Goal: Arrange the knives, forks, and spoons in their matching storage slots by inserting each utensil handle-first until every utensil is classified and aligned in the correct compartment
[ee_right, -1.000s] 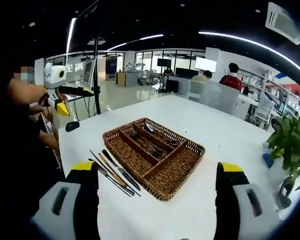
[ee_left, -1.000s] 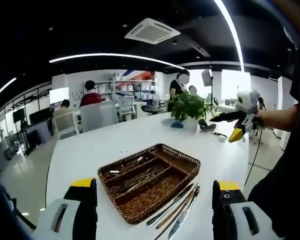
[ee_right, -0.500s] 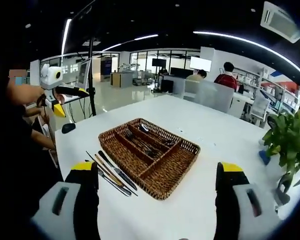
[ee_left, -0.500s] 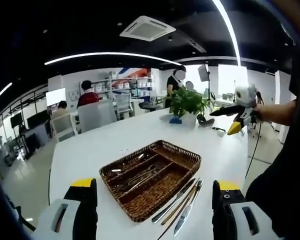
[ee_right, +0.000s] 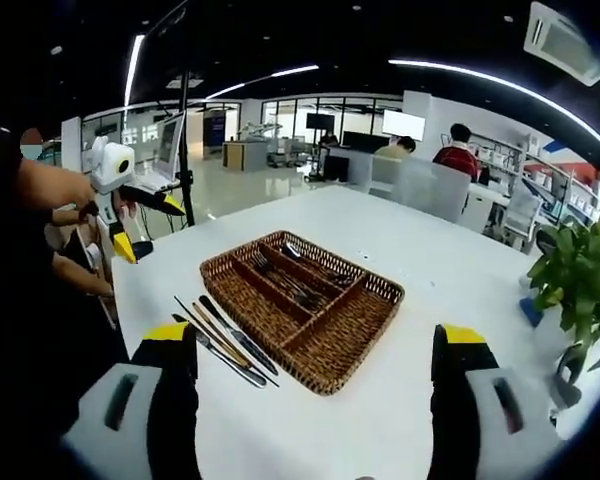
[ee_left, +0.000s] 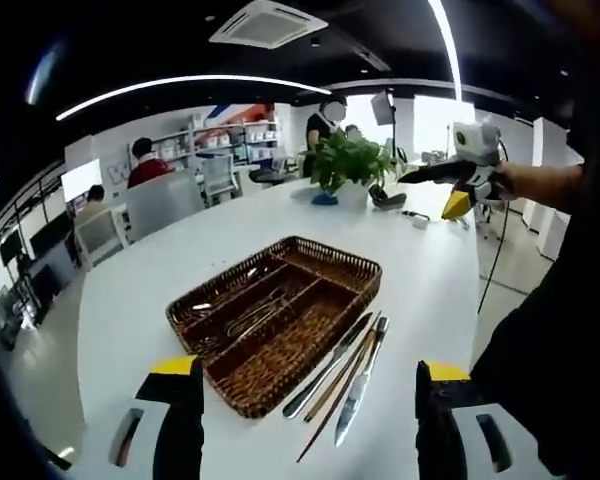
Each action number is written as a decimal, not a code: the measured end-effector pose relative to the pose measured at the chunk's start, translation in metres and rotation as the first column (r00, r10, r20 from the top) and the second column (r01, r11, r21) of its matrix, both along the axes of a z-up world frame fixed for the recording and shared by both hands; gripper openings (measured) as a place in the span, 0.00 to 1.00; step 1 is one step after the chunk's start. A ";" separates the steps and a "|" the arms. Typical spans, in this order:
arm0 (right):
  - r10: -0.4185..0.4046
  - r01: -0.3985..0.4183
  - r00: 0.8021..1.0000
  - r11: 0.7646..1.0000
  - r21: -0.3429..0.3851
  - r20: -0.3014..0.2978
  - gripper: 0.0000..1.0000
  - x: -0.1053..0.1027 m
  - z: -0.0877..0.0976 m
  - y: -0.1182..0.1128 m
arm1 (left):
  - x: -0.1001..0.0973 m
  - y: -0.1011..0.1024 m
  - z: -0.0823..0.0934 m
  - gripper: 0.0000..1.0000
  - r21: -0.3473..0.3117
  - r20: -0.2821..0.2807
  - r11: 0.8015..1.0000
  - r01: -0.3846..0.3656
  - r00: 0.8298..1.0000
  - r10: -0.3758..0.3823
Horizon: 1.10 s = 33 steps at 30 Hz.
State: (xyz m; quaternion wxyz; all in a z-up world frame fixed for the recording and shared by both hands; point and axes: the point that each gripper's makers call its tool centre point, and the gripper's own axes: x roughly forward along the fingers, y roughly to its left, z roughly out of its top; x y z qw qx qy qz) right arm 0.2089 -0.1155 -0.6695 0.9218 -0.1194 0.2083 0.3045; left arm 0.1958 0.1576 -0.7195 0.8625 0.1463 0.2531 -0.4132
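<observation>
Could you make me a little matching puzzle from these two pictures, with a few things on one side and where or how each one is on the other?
Things:
1. wicker tray
2. loose knives
3. potted plant
4. left gripper

Places or states:
A. lying flat on the white table just outside the tray's long side
B. held up in the air, away from the table, jaws apart
C. standing near the far table edge
D. in the middle of the table, with some utensils already in its slots

Pairs: 1-D, 2-A, 3-C, 4-B
</observation>
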 end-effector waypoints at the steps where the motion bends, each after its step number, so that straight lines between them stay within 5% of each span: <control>1: 0.000 0.000 1.000 1.000 0.001 -0.002 0.99 -0.001 0.000 0.000 | -0.002 -0.001 -0.005 0.91 0.007 -0.014 1.000 0.008 1.000 -0.008; 9: -0.003 0.003 1.000 1.000 -0.010 -0.008 0.99 -0.004 -0.004 -0.003 | -0.014 -0.009 -0.041 0.88 0.047 -0.095 0.998 0.049 0.994 -0.044; 14: -0.002 0.002 1.000 1.000 -0.014 -0.016 0.99 -0.005 -0.008 -0.003 | -0.020 -0.007 -0.068 0.84 0.162 -0.120 0.982 0.098 0.990 -0.079; 17: -0.002 0.002 1.000 1.000 -0.013 -0.019 0.99 -0.005 -0.009 -0.001 | -0.024 -0.012 -0.077 0.83 0.176 -0.143 0.977 0.122 0.985 -0.097; 27: 0.004 -0.004 1.000 1.000 -0.019 -0.018 0.96 -0.006 -0.010 0.000 | -0.027 -0.017 -0.095 0.55 0.176 -0.207 0.973 0.146 0.972 -0.108; 33: 0.000 -0.001 1.000 1.000 -0.026 -0.030 0.95 -0.009 -0.013 -0.006 | -0.032 -0.020 -0.117 0.48 0.186 -0.276 0.967 0.176 0.954 -0.120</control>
